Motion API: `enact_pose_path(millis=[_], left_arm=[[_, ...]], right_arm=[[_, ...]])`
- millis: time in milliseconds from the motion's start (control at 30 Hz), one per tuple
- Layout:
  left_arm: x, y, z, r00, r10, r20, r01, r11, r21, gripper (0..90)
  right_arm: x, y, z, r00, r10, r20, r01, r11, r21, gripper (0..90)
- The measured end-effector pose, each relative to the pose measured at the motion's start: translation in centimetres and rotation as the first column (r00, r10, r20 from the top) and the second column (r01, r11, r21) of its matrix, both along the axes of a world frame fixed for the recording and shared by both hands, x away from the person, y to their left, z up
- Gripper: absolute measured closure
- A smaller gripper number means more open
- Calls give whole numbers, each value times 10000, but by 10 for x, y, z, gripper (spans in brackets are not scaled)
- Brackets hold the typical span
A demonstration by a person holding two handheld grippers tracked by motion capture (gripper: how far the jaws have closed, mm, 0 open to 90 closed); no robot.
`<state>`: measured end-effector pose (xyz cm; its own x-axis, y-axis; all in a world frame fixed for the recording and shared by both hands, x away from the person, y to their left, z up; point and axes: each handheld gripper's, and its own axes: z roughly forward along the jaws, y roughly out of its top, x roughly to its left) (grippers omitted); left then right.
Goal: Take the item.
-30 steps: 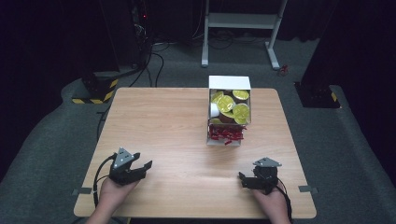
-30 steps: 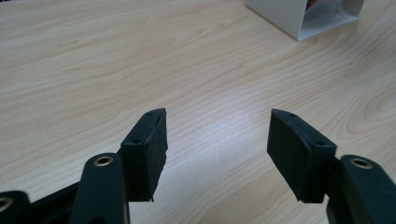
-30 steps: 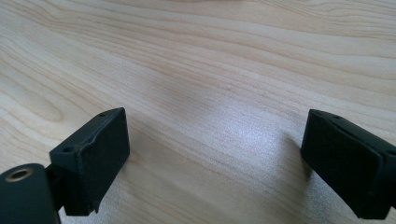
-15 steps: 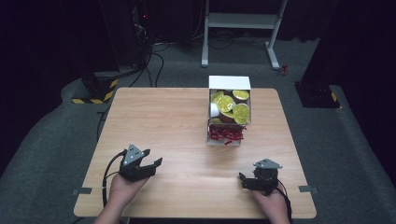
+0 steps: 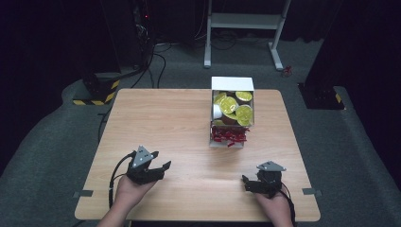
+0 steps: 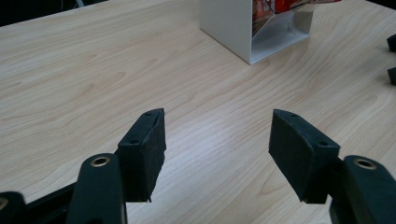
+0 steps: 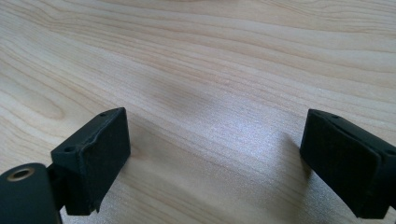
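Both grippers, left gripper [image 5: 160, 166] and right gripper [image 5: 246, 182], are resting released and empty on the table [image 5: 179, 123]. Any careless reach is risking tipping the white box [image 5: 231, 85] of gold-foil coins [image 5: 235, 106].

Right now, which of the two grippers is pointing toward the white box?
The left gripper. Its open jaws angle toward the white box, which appears ahead in its own view. The right gripper faces bare table.

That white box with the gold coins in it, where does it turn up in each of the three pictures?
High view: the white box stands on the table's far right half, beyond both tongs.
Left gripper view: its white wall sits at the top edge, right of centre, past the open jaws.
Right gripper view: bare wood between the jaws; the box is not in the frame.
Shared landmark: the light wooden table.
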<state>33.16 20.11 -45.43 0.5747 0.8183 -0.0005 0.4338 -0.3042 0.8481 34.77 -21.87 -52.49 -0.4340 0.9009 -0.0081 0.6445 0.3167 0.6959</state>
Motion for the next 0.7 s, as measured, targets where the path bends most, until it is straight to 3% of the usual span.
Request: enact_pose_path(millis=[400, 700], left_arm=[[5, -25, 12, 9981, -474, 401, 476, 9989, -47, 364], [8, -37, 17, 9965, -719, 424, 730, 9970, -241, 364]], right_arm=[[0, 0, 0, 10000, 6, 5, -6, 10000, -5, 83], [0, 0, 0, 10000, 13, 22, -13, 10000, 1, 83]])
